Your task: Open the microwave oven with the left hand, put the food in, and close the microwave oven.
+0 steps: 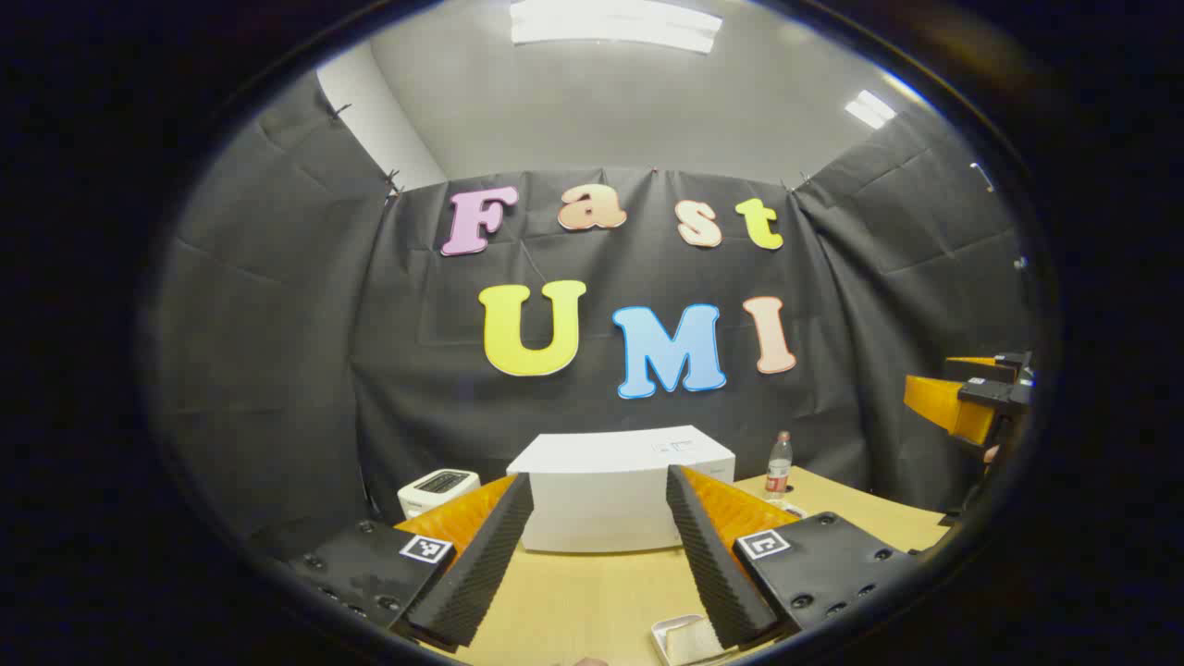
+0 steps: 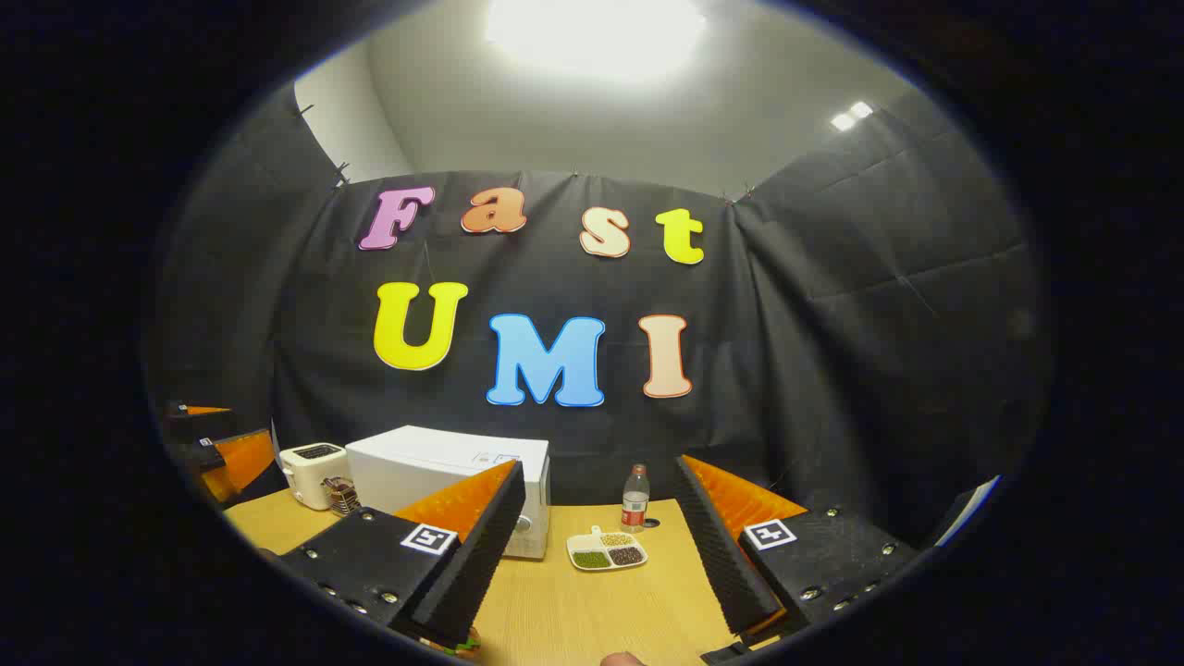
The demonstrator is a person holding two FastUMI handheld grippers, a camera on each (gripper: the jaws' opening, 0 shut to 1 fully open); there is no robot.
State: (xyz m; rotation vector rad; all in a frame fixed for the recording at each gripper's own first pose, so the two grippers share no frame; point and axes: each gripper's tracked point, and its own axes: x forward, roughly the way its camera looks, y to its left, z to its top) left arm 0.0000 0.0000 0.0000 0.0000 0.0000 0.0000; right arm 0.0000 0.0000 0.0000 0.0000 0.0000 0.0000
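At the back of the surface [image 1: 592, 601], against the booth wall, the microwave [image 1: 620, 490] stands shut, a toaster [image 1: 438, 488] just to its left and a bottle [image 1: 779, 467] to its right. Seen from the left gripper view, the left hand-held gripper [image 1: 599, 564] hangs above the surface with its jaws wide apart and nothing between them, pointed squarely at the microwave but well short of it. A small white tray [image 1: 680, 638] lies on the surface low by its right finger. From the right gripper view, the right hand-held gripper [image 2: 592, 564] is likewise spread wide and empty, and a divided dish [image 2: 606, 552] of food sits ahead of it, just right of the microwave's front corner.

By my reading the task has not yet begun: the door is closed and no food is held. The opening step comes first. It calls for the left hand-held gripper to travel forward to the door, find its edge or handle, which I cannot make out from here, and pull it open. The right one waits near the dish for the loading step.
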